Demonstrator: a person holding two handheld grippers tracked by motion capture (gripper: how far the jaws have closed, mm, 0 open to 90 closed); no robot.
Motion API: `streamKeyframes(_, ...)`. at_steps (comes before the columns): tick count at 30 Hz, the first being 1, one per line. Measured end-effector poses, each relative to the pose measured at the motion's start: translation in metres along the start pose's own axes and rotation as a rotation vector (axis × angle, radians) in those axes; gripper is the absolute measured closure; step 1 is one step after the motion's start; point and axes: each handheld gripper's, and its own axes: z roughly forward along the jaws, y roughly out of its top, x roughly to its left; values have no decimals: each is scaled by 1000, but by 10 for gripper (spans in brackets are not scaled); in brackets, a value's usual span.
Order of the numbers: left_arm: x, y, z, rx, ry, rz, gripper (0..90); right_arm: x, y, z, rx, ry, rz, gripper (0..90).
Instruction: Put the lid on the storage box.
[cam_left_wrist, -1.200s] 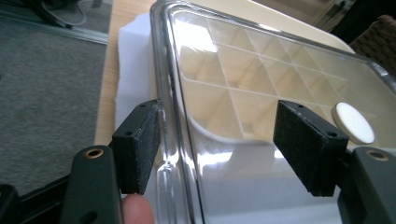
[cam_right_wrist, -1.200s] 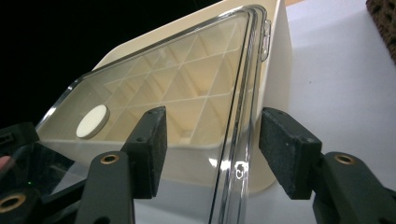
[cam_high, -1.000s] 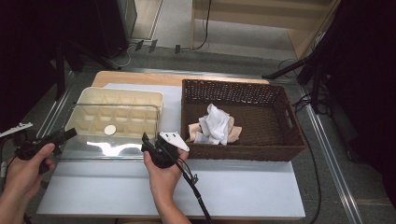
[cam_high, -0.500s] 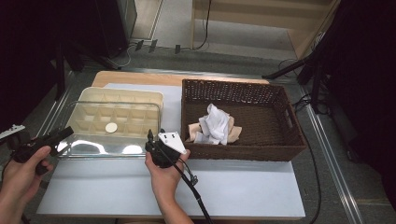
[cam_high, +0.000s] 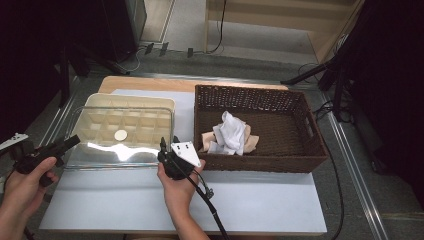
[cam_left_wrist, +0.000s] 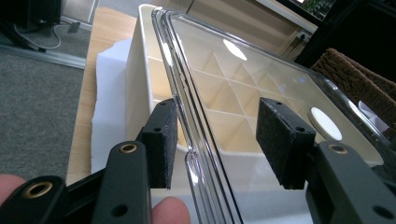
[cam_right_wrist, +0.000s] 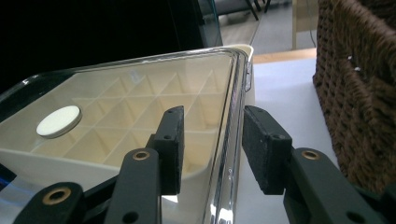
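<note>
Clear lid (cam_high: 120, 145) over cream tray (cam_high: 131, 102), wicker basket (cam_high: 260, 100) beside

My worktop (cam_high: 250, 200) carried a cream compartment tray (cam_high: 125, 125) under a clear lid (cam_high: 100, 155), beside a brown wicker basket (cam_high: 260, 162).

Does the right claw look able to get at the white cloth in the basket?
Probably yes: the basket is open-topped and nothing covers the white cloth. The right claw, jaws just narrowing astride the edge of the clear lid, must first leave it.
</note>
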Motion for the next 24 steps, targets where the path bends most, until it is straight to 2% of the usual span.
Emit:
streamKeyframes(5, 0, -1, 0, -5, -1, -3, 505, 0, 1, 0, -3, 4, 6, 607)
streamKeyframes(11, -3, -4, -6, -11, -11, 13, 506, 0, -3, -6, -7, 4, 4, 609)
streamKeyframes(17, -12, -9, -17, -24, -18, 34, 506, 0, -5, -19, -11, 4, 12, 609)
streamKeyframes(24, -17, -21, -30, -12, -18, 25, 504, 3, -8, -39, -20, 19, 4, 613)
